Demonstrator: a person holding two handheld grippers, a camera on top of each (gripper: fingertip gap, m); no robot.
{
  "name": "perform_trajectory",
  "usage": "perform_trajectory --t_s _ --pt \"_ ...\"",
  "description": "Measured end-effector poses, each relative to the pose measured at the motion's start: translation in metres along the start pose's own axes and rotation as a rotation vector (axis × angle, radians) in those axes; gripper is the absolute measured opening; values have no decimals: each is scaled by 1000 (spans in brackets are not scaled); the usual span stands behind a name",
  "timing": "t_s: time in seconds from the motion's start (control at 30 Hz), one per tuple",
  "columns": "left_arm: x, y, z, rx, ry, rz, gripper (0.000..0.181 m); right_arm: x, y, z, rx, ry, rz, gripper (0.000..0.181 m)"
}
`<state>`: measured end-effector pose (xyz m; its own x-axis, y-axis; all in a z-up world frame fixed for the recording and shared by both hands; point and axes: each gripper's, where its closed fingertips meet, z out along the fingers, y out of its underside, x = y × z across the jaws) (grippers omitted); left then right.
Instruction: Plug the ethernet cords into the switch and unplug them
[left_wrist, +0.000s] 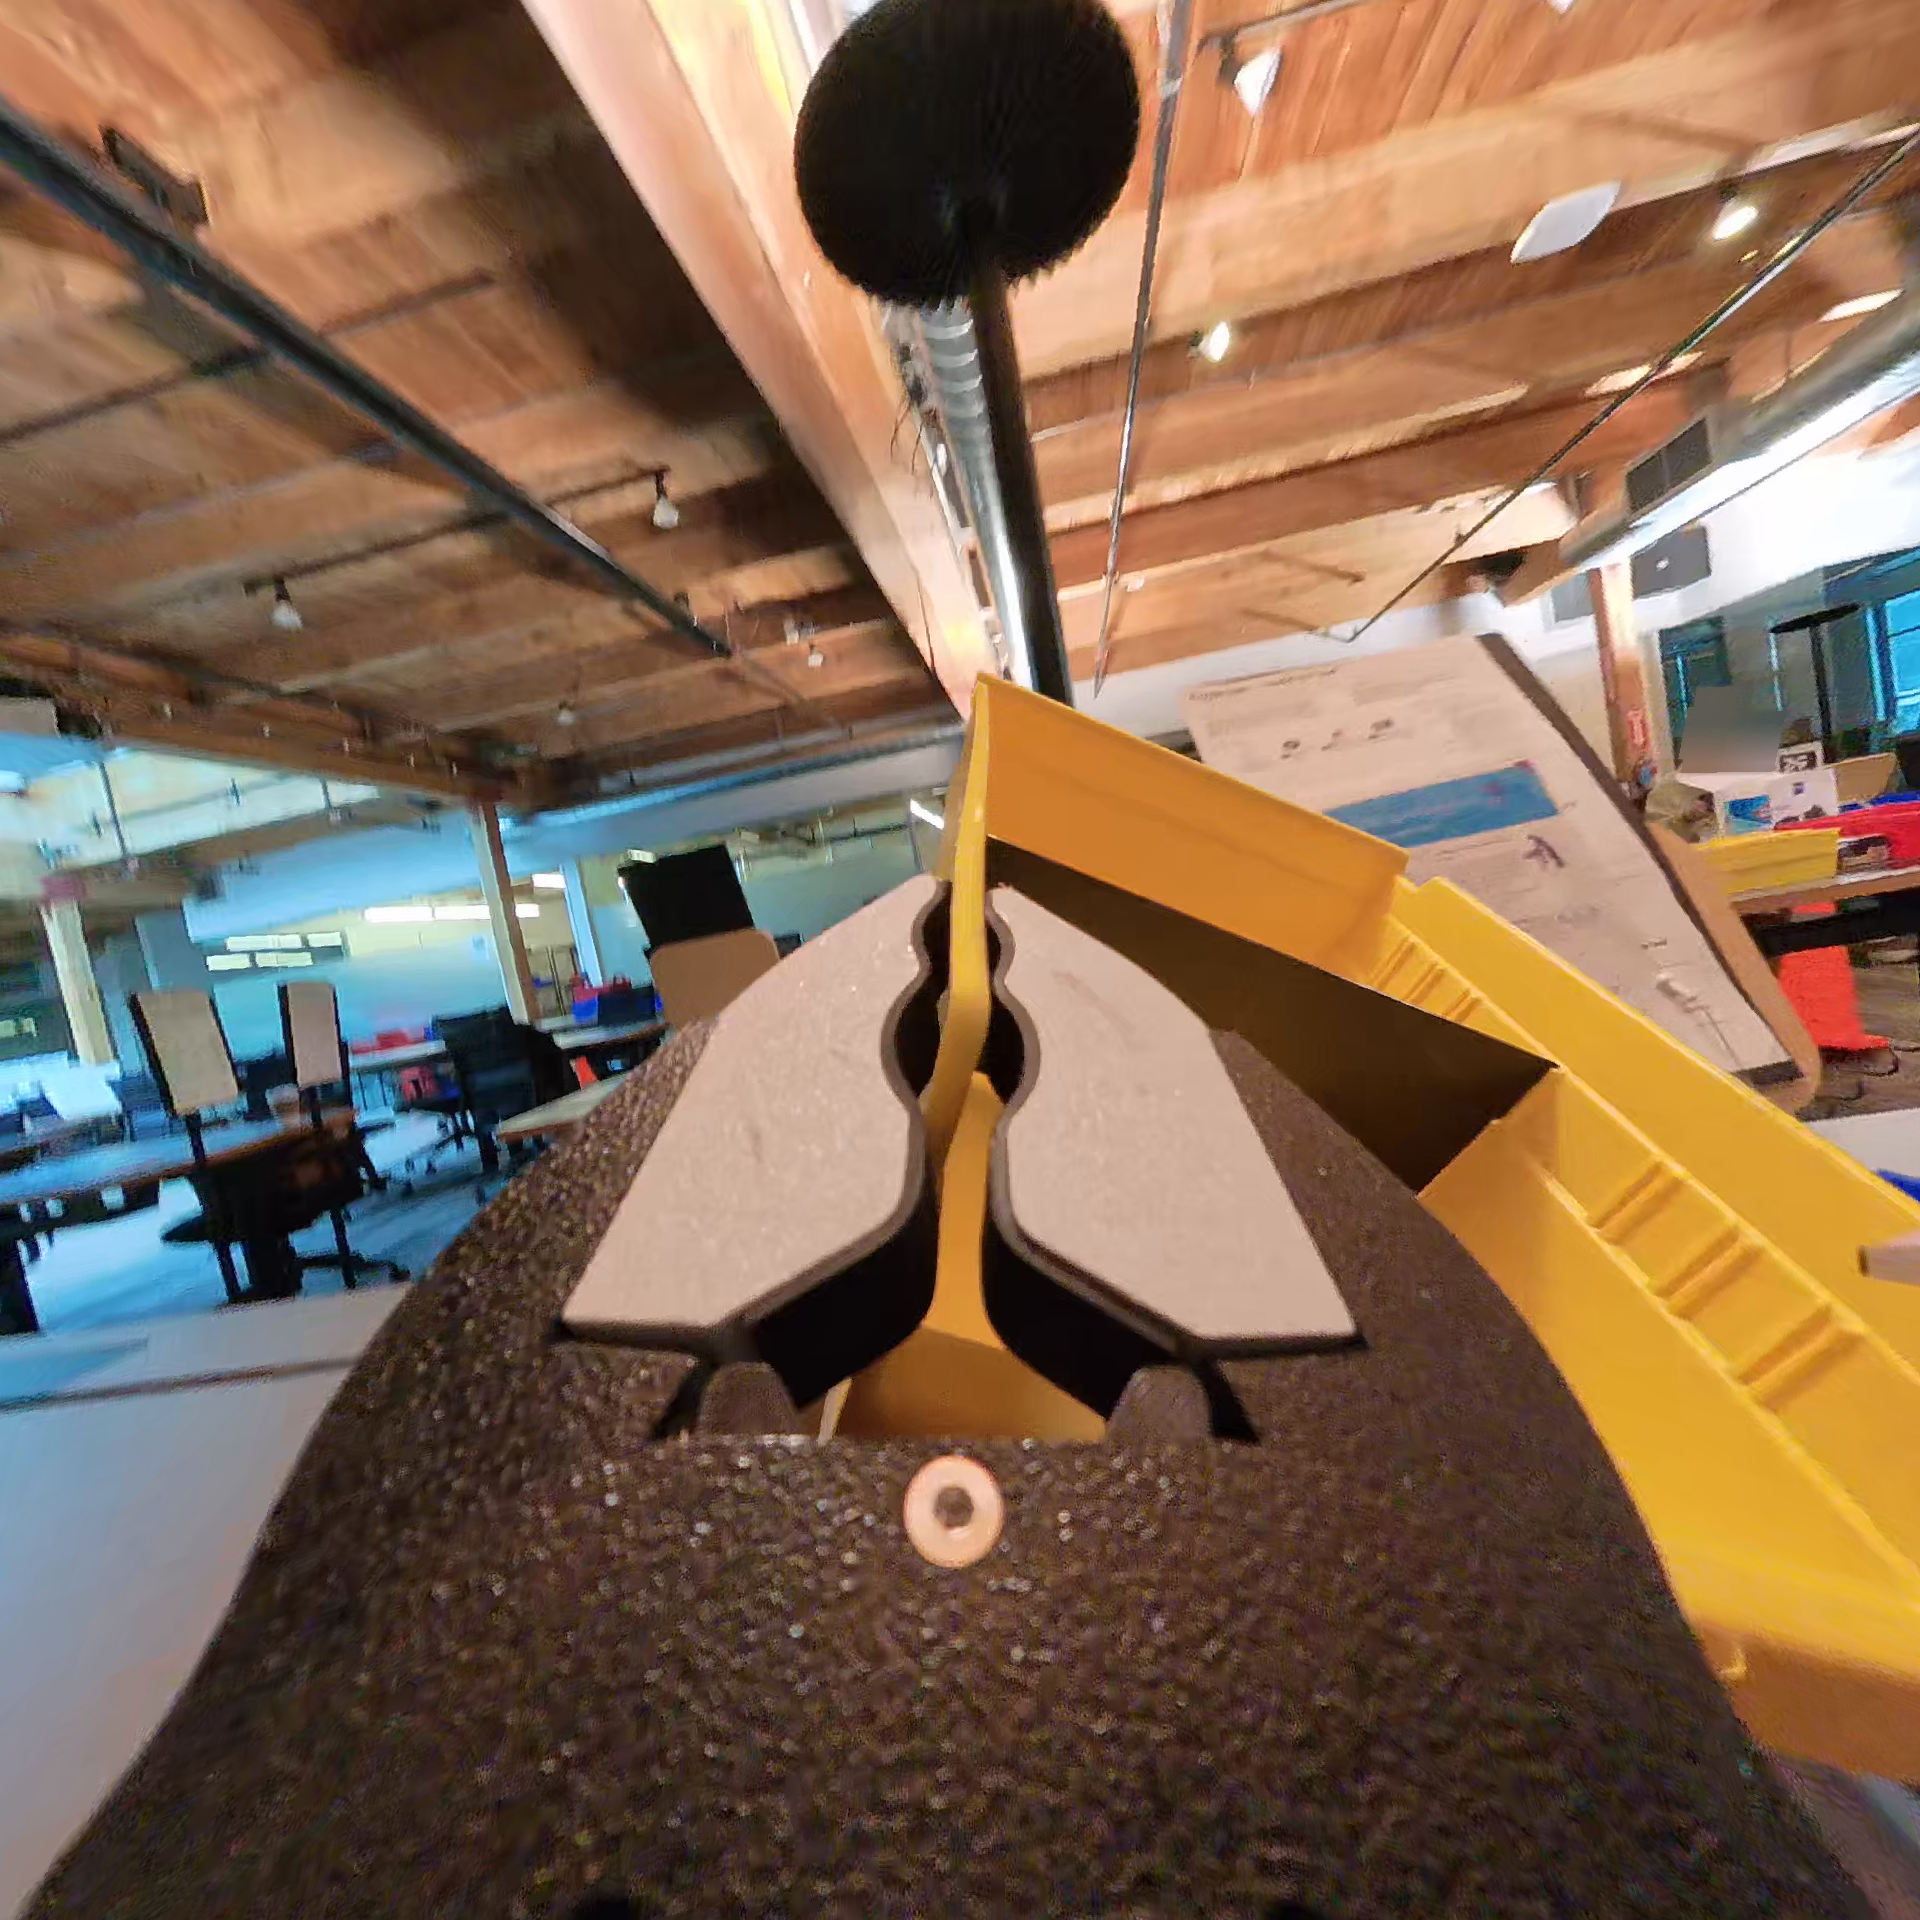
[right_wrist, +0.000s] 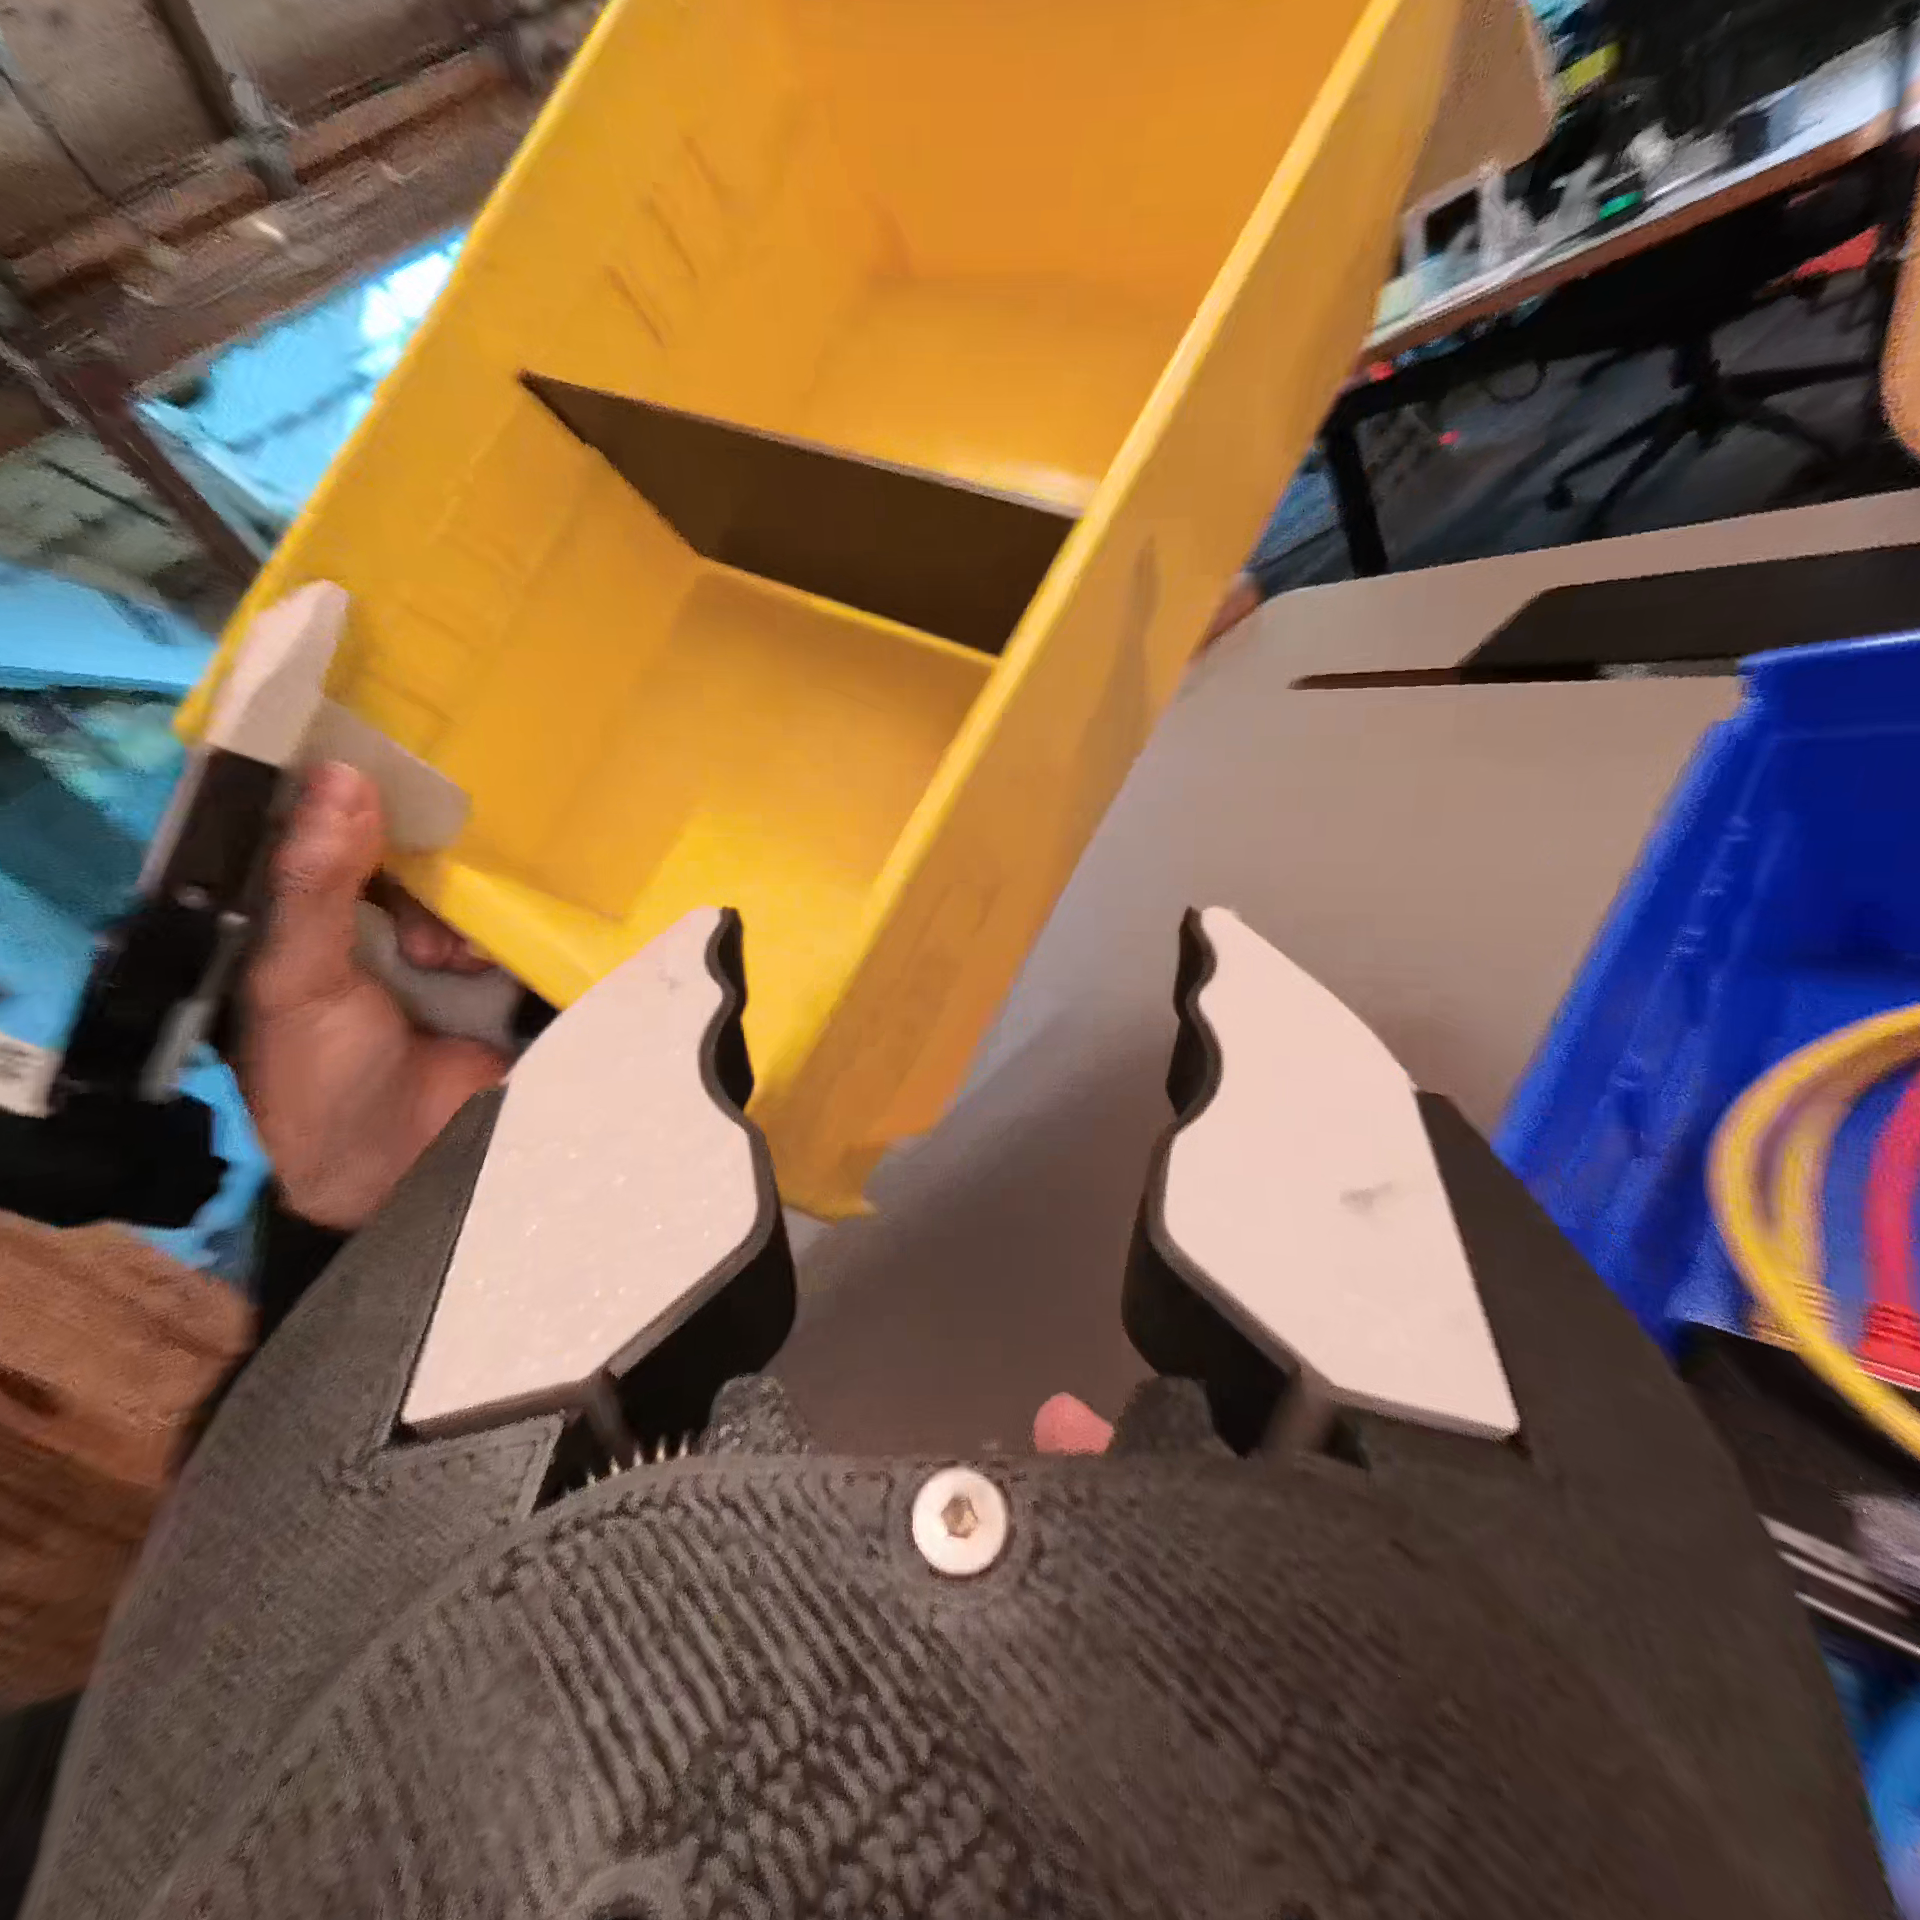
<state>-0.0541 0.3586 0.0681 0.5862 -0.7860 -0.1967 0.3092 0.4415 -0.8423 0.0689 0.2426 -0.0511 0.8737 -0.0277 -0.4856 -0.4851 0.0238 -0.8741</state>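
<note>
The grey bench (right_wrist: 1351, 831) spreads below a tilted yellow bin (right_wrist: 831, 727) with a dark divider (right_wrist: 831, 520) across it; its near corner touches the bench. A blue bin (right_wrist: 1714, 987) beside it holds coiled ethernet cords (right_wrist: 1808, 1174). The switch is not visible. The left tongs (left_wrist: 971, 1039) are clamped on the yellow bin's wall, filling that view. The right tongs (right_wrist: 961, 1039) stand apart, empty, over the bench.
</note>
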Motion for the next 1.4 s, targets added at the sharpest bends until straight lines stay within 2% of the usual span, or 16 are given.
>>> perform_trajectory --t_s 0.03,0.1,0.17,0.23,0.33,0.5,0.57,0.67,0.73,0.83,0.97,1.0,1.07,1.27,1.37,1.4 --pt "7 -7 -1 23 11 30 3 -12 -3 0 23 -72 45 79" --pt "22 -22 -5 68 50 32 3 -20 -7 -4 59 -119 79 56" --pt "40 -37 -10 120 77 49 3 -9 -5 -5 57 -58 42 49" --pt "62 -54 -16 187 96 111 3 3 -11 -14 105 -10 98 31" --pt "108 -73 -26 278 170 186 5 28 -22 -32 164 94 56 9" --pt "187 -82 -46 346 357 150 19 70 -49 -76 224 157 78 5" --pt "208 -85 -54 380 418 121 33 88 -61 -101 234 185 67 6" --pt "230 -76 -59 365 473 149 41 124 -81 -151 216 355 -30 5" --pt "239 -68 -59 317 526 85 52 154 -97 -190 236 493 -91 5" --pt "245 -39 -47 159 562 -35 54 192 -119 -256 251 667 -180 5" --pt "257 60 -25 -275 559 -35 74 230 -133 -343 188 896 -283 5" --pt "255 81 -22 -344 520 -44 81 238 -132 -362 157 951 -301 5" --pt "251 107 -18 -376 450 -64 79 255 -123 -394 88 1050 -322 5" --pt "275 160 -37 -641 508 -115 90 307 -81 -452 -72 1253 -269 6" --pt "282 177 -42 -671 493 -67 84 329 -61 -463 -137 1288 -202 5" --pt "285 176 -41 -652 493 -86 74 335 -56 -464 -154 1287 -190 5"
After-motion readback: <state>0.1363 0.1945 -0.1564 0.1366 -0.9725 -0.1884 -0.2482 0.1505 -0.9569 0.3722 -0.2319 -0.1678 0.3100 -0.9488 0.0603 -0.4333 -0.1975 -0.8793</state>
